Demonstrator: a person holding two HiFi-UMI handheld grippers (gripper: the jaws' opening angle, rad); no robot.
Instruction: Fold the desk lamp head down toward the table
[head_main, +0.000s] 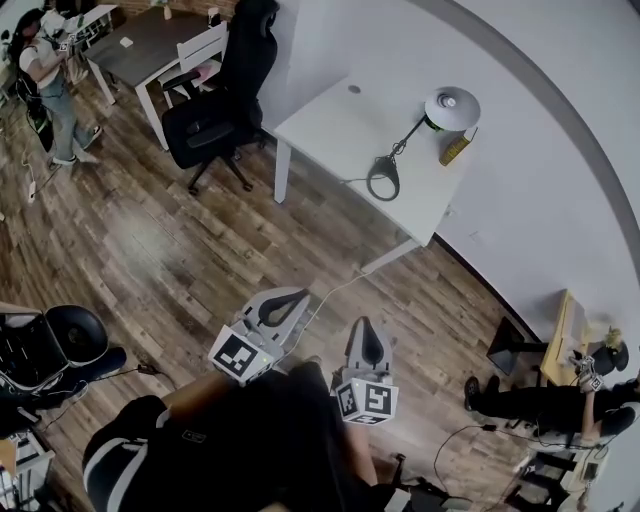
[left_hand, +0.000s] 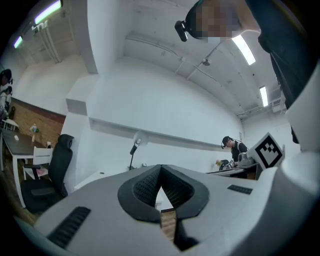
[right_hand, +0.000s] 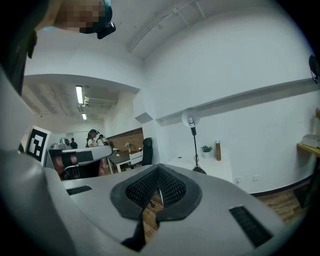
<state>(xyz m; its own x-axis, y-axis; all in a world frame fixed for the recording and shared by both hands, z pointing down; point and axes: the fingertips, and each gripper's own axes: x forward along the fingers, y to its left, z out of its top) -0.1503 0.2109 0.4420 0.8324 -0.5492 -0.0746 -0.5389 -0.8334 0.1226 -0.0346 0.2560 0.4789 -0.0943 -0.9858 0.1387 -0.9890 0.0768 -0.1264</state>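
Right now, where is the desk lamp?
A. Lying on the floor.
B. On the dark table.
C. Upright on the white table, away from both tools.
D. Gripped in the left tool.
C: the desk lamp stands upright on the white table, while the left tool and right tool, both shut and empty, are well short of it.

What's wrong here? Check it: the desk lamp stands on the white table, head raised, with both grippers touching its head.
Only the grippers: the desk lamp stands on the white table, head raised, but the left gripper and right gripper hang far from it over the wood floor, as the head view shows.
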